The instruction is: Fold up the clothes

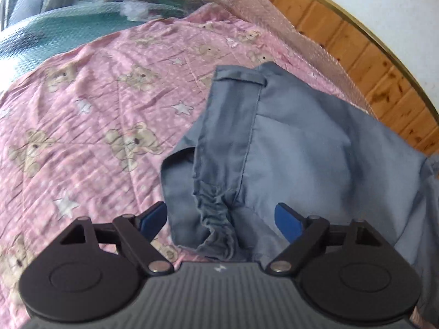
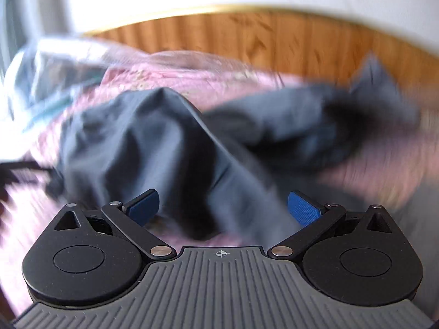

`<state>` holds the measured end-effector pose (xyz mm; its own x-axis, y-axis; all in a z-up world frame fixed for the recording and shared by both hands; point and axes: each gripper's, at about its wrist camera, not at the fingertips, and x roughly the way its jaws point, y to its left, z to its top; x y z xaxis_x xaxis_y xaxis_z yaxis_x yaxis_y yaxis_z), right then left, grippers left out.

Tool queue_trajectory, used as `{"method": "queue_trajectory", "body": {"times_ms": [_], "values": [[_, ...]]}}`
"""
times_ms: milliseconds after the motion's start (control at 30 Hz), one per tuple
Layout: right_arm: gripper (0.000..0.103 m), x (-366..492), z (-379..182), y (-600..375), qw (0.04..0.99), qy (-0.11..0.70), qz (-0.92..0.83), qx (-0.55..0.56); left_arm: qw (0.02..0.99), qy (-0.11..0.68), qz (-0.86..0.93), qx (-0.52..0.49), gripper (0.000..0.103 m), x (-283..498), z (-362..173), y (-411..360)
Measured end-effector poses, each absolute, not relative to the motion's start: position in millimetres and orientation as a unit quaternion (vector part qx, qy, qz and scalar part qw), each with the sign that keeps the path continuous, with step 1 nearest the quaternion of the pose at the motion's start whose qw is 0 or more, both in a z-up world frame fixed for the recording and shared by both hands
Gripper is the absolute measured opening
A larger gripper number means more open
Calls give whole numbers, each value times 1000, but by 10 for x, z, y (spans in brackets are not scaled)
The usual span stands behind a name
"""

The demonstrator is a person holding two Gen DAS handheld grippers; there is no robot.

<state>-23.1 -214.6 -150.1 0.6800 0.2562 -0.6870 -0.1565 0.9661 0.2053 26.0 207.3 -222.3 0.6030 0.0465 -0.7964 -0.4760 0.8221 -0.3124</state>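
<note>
A grey-blue garment (image 1: 296, 142) lies on the pink teddy-bear quilt (image 1: 90, 115), its gathered elastic hem (image 1: 216, 219) nearest the camera. My left gripper (image 1: 222, 220) is open just above that hem; the blue pads stand wide apart and press on nothing. The right wrist view is blurred. In it the same garment (image 2: 153, 150) looks dark and rumpled, one ridge of cloth running down between the fingers. My right gripper (image 2: 223, 208) is open too, its blue pads clear of the cloth on both sides.
A wooden headboard (image 1: 370, 68) with a brass rail runs along the far side, a white wall behind it. Bubble wrap (image 1: 274, 8) and a clear plastic bag over green fabric (image 1: 90, 19) lie at the quilt's far left. The headboard (image 2: 274, 38) also spans the right view.
</note>
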Motion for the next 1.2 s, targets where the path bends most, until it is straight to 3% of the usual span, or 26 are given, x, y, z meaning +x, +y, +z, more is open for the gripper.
{"method": "queue_trajectory", "body": {"times_ms": [33, 67, 133, 300, 400, 500, 733, 800, 867, 900, 933, 967, 1000, 1033, 1100, 1200], "values": [[101, -294, -1526, -2290, 910, 389, 93, 108, 858, 423, 137, -256, 79, 324, -2282, 2038], [101, -384, -1531, -2475, 908, 388, 67, 143, 858, 431, 120, -252, 50, 390, -2325, 2002], [101, -599, -1515, -2889, 902, 380, 8, 204, 859, 447, 95, -231, 7, 481, -2307, 1955], [101, -996, -1276, -3968, 919, 303, -137, 214, 870, 376, 65, -311, 5, 83, -1647, 2466], [101, -951, -1363, -4422, 908, 328, -205, 160, 874, 340, 113, -329, 5, -416, -1207, 3052], [99, -768, -1701, -4576, 886, 402, -176, 149, 857, 377, 188, -298, 5, -626, -1180, 3421], [101, -650, -2043, -3570, 890, 454, 40, 0, 832, 460, 172, -259, 7, -540, -1602, 3309], [101, -634, -2166, -3335, 880, 468, 29, -74, 837, 455, 167, -252, 18, -523, -1669, 3240], [98, -592, -2366, -3212, 861, 487, 3, -146, 844, 451, 157, -242, 38, -491, -1729, 3169], [93, -547, -2429, -3253, 854, 498, -3, -149, 848, 454, 149, -232, 41, -445, -1750, 3126], [69, -475, -2459, -3347, 849, 512, -9, -133, 851, 458, 140, -216, 42, -392, -1765, 3077], [40, -403, -2489, -3441, 843, 524, -14, -118, 853, 464, 130, -199, 37, -340, -1778, 3026], [28, -363, -2463, -3538, 844, 527, -23, -96, 856, 470, 120, -182, 22, -287, -1791, 2975], [3, -354, -2383, -3639, 851, 519, -35, -69, 857, 475, 110, -164, 4, -235, -1804, 2923], [1, -365, -2158, -3863, 867, 494, -66, -15, 870, 454, 106, -159, 4, -258, -1645, 2925], [0, -644, -1382, -4411, 902, 394, -144, 100, 886, 403, 120, -195, 3, -394, -1276, 3119]]}}
